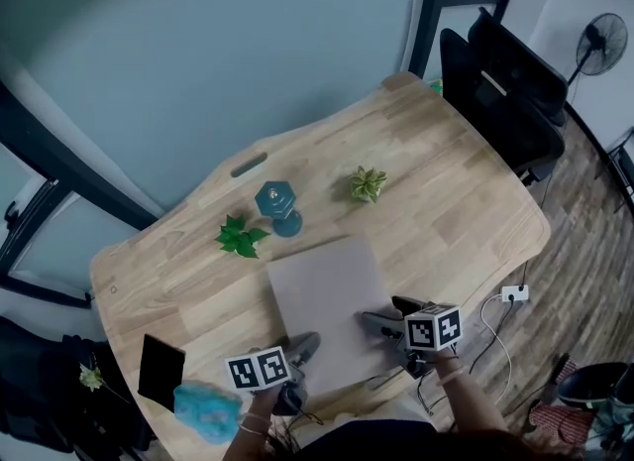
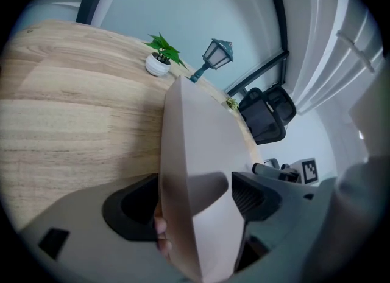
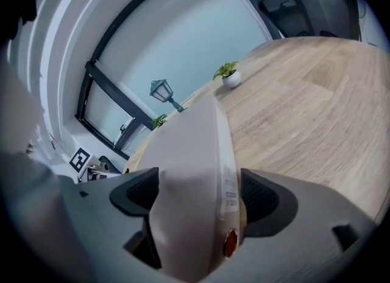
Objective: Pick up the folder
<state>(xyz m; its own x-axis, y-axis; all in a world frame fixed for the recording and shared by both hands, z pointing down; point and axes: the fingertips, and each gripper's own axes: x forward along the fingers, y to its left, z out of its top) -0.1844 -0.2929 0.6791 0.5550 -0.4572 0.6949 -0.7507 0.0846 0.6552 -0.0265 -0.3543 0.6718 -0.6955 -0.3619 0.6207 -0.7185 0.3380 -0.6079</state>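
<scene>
The folder [image 1: 327,300] lies on the table [image 1: 446,181], close to the edge nearest you and about mid-width. Your left gripper [image 1: 300,350] is at its near left corner and your right gripper [image 1: 391,312] at its near right corner, each w/ its marker cube showing on top.

Left gripper view: the jaws are spread wide, w/ the folder's near edge running up btwn them. The right-hand pad stands clear of the pale cover and only throws a shadow on it. That's no grip.

Right gripper view: the jaws are wide here too, folder btwn them. The spine side, w/ a label strip and a small red stud, is turned toward the right-hand pad. It comes v. close to that pad. Whether it just touches or leaves a sliver of gap can't be made out at this angle, but the jaws don't look clamped.

Past the folder, toward the window:
- A small teal lamp [image 1: 277,201] stands on the table.
- A leafy plant [image 1: 238,236] is just beside the lamp on its left.
- A second small plant [image 1: 368,184] is off to the lamp's right, apart from it.

At the table's near left corner there's a flat black slab [image 1: 161,370] w/ a blue fluffy thing [image 1: 206,411] just beside it at the edge. A black chair [image 1: 505,92] stands at the far right end of the table, and a fan [image 1: 599,43] beyond that.
</scene>
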